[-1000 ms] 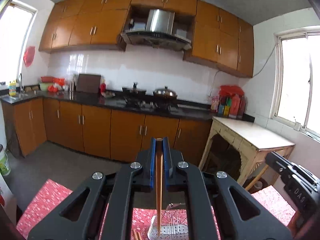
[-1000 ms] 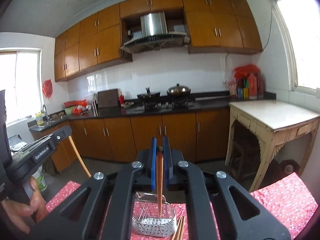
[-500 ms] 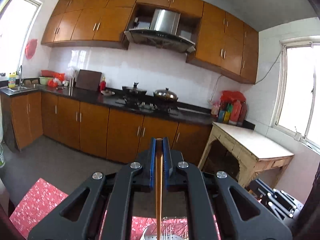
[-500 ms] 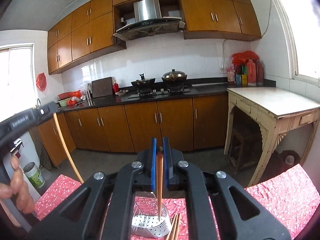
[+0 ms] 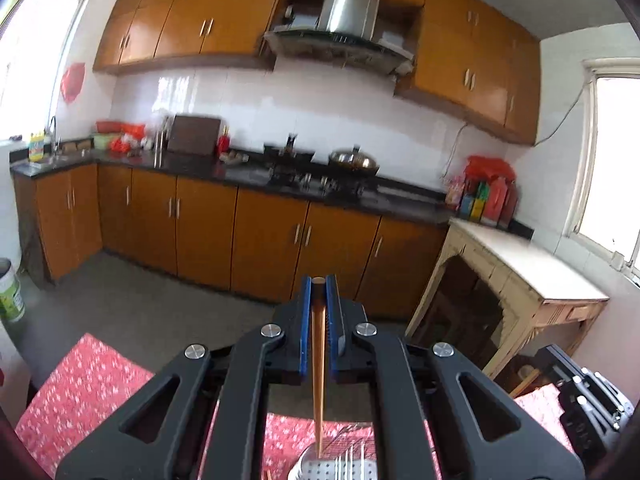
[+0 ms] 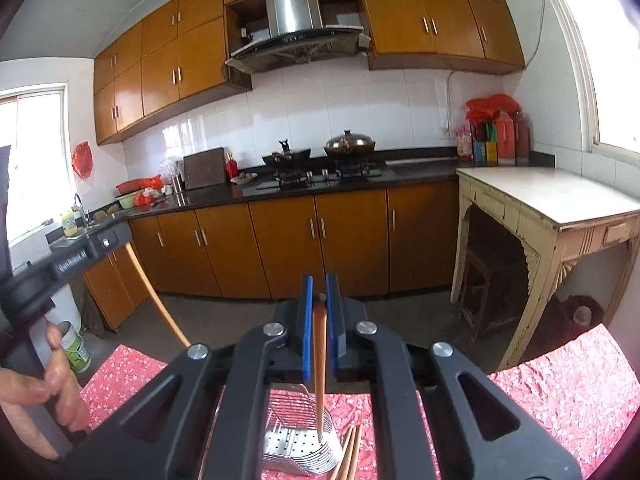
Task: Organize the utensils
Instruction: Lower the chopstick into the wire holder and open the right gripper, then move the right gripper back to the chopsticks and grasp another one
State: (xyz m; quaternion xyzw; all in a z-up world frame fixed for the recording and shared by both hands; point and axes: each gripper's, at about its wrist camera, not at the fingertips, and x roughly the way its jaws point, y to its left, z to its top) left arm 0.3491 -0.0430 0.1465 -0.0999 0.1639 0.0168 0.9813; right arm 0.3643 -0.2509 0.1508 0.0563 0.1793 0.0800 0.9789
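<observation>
Half the drainer basket (image 5: 340,466) behind jaws

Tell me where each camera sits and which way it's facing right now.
Left wrist: rides the left gripper, looking along its jaws, shut on a chopstick above the drainer basket, toward the stove; the right gripper shows at the right edge.
Right wrist: rides the right gripper, jaws shut on another chopstick over the basket; the left gripper and hand show at left.
Shared: basket, red cloth, stove, side table.
</observation>
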